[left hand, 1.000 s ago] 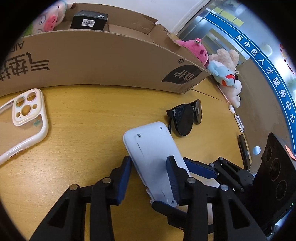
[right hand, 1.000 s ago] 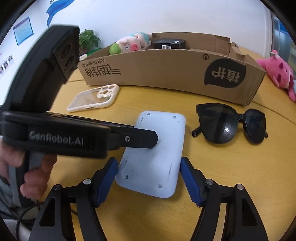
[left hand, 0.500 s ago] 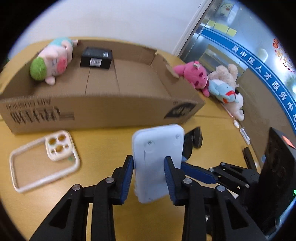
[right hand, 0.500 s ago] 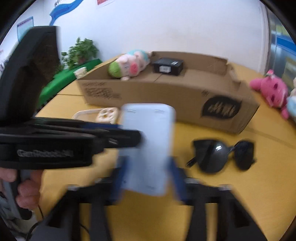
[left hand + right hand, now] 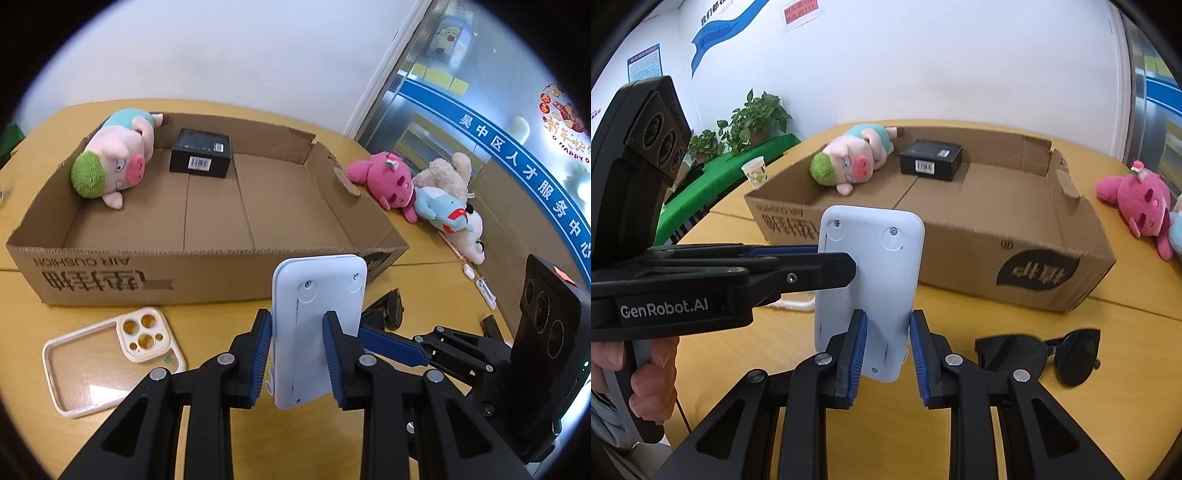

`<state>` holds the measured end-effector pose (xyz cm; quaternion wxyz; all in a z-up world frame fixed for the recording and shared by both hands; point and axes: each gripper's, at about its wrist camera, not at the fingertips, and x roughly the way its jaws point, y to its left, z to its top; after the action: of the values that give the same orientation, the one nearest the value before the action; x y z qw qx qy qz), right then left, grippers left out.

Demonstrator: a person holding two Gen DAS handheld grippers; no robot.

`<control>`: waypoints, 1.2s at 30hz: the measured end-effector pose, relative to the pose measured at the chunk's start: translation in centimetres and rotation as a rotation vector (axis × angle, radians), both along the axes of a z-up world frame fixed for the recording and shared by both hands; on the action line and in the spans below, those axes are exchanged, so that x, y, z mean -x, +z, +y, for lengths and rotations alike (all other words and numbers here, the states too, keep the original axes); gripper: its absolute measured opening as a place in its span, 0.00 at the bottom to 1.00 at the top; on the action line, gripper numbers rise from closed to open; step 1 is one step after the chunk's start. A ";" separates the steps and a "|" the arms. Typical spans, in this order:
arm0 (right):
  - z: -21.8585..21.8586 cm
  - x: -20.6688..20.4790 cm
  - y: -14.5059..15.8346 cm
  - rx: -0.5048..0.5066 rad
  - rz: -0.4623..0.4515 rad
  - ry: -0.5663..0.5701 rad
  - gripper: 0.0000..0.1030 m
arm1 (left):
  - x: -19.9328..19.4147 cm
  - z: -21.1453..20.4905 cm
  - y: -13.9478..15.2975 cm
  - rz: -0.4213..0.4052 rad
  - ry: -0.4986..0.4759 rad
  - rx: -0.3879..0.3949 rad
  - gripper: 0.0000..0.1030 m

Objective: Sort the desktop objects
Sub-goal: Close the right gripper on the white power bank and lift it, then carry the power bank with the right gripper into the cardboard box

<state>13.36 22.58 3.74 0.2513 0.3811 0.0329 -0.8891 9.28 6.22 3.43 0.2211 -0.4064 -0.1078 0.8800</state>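
Note:
Both grippers hold one white flat device with screws in its back (image 5: 317, 325), lifted above the table in front of the cardboard box (image 5: 147, 284). My left gripper (image 5: 297, 354) is shut on its lower part. My right gripper (image 5: 888, 350) is shut on the same device (image 5: 870, 273), and the left gripper's finger (image 5: 798, 273) reaches in from the left. The box (image 5: 1015, 266) holds a pig plush (image 5: 114, 162) and a black carton (image 5: 201, 152). Black sunglasses (image 5: 1038, 356) and a clear phone case (image 5: 110, 358) lie on the table.
Pink and pale plush toys (image 5: 417, 188) lie at the table's right edge beside a glass wall. Small items (image 5: 484, 290) lie near that edge. A paper cup (image 5: 755, 171) and plants (image 5: 757, 122) stand beyond the table's left side.
The white device was lying flat on the table with both grippers around it; both have closed on it and lifted it upright toward the box.

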 end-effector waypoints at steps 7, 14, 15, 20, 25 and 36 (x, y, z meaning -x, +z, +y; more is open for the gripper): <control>0.0 1.7 3.4 -0.007 0.094 -0.015 0.24 | 2.3 0.4 3.8 0.097 -0.013 -0.006 0.26; -0.2 4.7 6.9 -0.003 0.179 -0.037 0.25 | 5.6 1.2 8.0 0.203 -0.035 0.018 0.26; -0.2 5.4 7.4 0.000 0.190 -0.039 0.25 | 6.2 1.3 8.4 0.215 -0.036 0.022 0.26; -0.1 8.9 8.5 0.021 0.194 -0.042 0.25 | 9.3 1.7 9.4 0.227 -0.036 0.024 0.26; 0.4 13.5 7.7 0.061 0.143 -0.056 0.25 | 13.4 2.3 9.1 0.198 -0.036 0.029 0.24; 3.4 24.3 4.5 0.119 -0.015 -0.110 0.25 | 23.3 4.2 4.4 0.034 -0.044 -0.001 0.24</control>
<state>-10.97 25.96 8.22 0.2243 0.3733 -0.0429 -0.8992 -14.07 10.43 7.83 0.2423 -0.3935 -0.0957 0.8816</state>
